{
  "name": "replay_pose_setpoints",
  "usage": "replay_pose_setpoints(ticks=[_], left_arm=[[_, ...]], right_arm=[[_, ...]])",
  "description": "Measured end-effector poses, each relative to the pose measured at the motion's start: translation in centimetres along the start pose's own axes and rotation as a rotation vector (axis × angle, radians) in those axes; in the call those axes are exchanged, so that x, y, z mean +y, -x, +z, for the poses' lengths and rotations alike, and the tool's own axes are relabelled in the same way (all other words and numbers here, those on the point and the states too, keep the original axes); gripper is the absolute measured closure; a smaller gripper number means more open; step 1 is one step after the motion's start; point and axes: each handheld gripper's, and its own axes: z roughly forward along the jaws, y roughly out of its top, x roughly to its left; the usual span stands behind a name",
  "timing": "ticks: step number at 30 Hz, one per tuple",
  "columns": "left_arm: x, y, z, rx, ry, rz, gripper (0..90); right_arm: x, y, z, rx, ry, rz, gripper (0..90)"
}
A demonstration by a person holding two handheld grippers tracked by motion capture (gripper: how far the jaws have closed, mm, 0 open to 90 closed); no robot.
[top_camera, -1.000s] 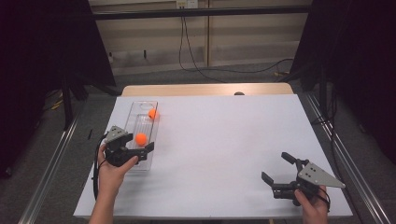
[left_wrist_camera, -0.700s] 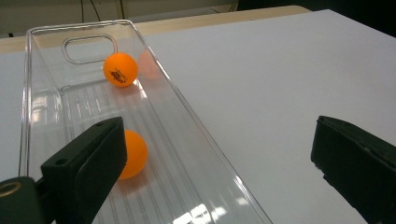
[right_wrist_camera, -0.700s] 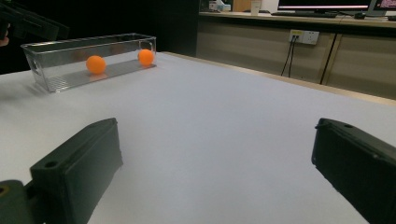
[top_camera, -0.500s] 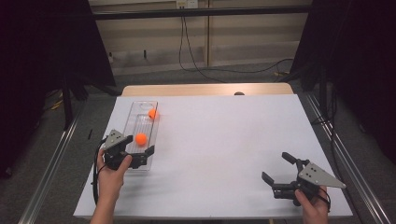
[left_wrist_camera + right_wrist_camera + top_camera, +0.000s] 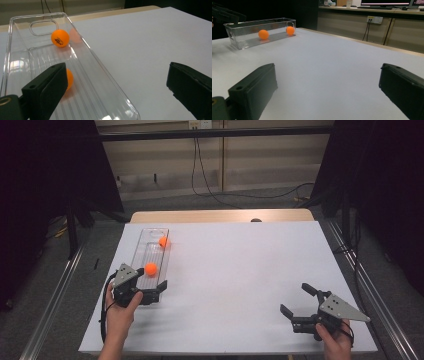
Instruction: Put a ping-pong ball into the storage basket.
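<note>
A clear plastic tray (image 5: 142,251) lies lengthwise at the table's left and holds two orange balls. One ball (image 5: 163,241) is near the tray's far end and the other (image 5: 150,268) is nearer the person. My left gripper (image 5: 151,279) is open at the tray's near end. Its left jaw is over the tray and partly hides the near ball (image 5: 69,78), while its right jaw is over bare table. The far ball (image 5: 60,38) rests by the tray wall (image 5: 100,66). My right gripper (image 5: 296,299) stands open and holds nothing at the front right, looking toward the tray (image 5: 244,41) far off.
The white tabletop (image 5: 240,265) stretches wide between the two grippers. A wooden strip (image 5: 220,215) with a small dark object (image 5: 256,220) runs along the back edge. Metal rails flank the table, and cables lie on the floor behind it.
My left gripper has drawn back a little toward the person along the tray's near end. The balls, the tray and the right gripper have stayed put.
</note>
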Motion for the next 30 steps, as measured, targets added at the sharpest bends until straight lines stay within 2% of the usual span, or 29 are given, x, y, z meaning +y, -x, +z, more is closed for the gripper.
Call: replay_pose_setpoints(ticks=[3, 12, 30], left_arm=[[-0.3, 0.1, 0.0, 0.003, -0.011, 0.005, 3.7], [-0.8, 0.4, -0.2, -0.018, 0.010, 0.007, 3.8], [-1.4, 0.8, -0.2, -0.041, 0.012, 0.024, 3.8]], right_arm=[[0.0, 0.0, 0.0, 0.001, 0.000, -0.001, 1.0], [0.0, 0.0, -0.1, -0.004, 0.001, -0.002, 1.0], [0.0, 0.1, -0.1, -0.002, 0.003, -0.003, 1.0]])
